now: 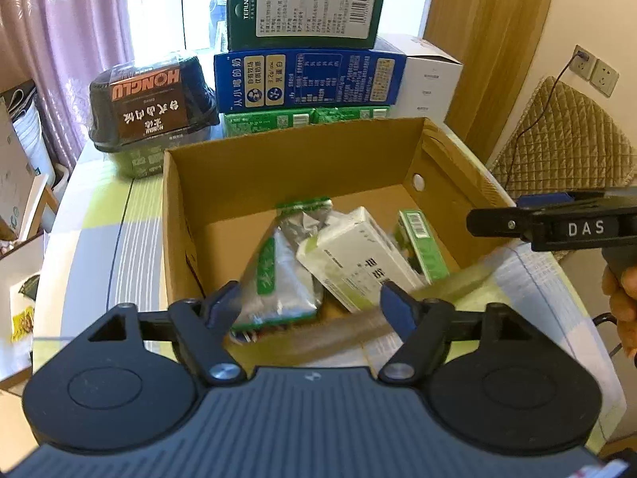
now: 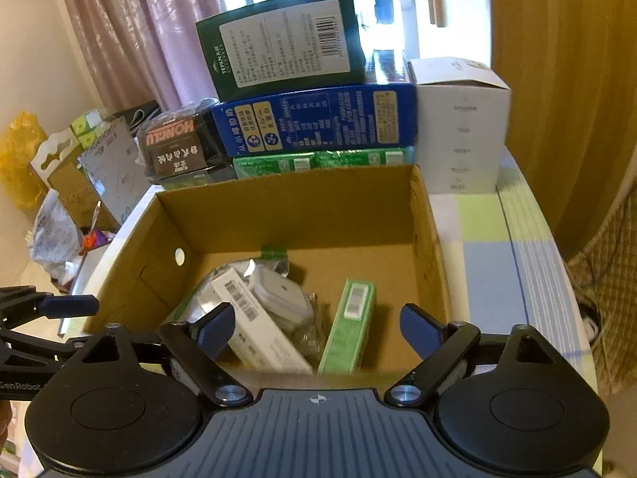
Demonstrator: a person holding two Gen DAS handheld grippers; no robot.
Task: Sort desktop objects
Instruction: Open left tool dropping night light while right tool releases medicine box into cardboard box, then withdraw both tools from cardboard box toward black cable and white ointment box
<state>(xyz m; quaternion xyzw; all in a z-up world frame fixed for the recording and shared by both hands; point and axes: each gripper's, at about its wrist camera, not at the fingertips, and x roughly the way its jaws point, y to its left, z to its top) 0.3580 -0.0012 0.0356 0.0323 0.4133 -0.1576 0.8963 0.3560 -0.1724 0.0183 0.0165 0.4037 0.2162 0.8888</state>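
We see a checked surface [image 1: 99, 239] by a curtained window [image 1: 159, 4]. One carton [image 1: 294, 163] sits on it, holding one foil pouch [image 1: 278, 279], one white box [image 1: 358, 263] and one green box [image 2: 350, 326]. Behind the carton, stacked packages [image 1: 306, 75]. Left claw [image 1: 312, 304] and right claw [image 2: 318, 328] hover before the carton, both spread apart, empty.

The left claw [image 1: 310, 304] points forward and slightly down, its blue-tipped fingers [image 1: 398, 308] spread wide with nothing between them. The right claw [image 2: 318, 328] is likewise spread and empty, level beside it, gripped by a hand [image 1: 623, 302].
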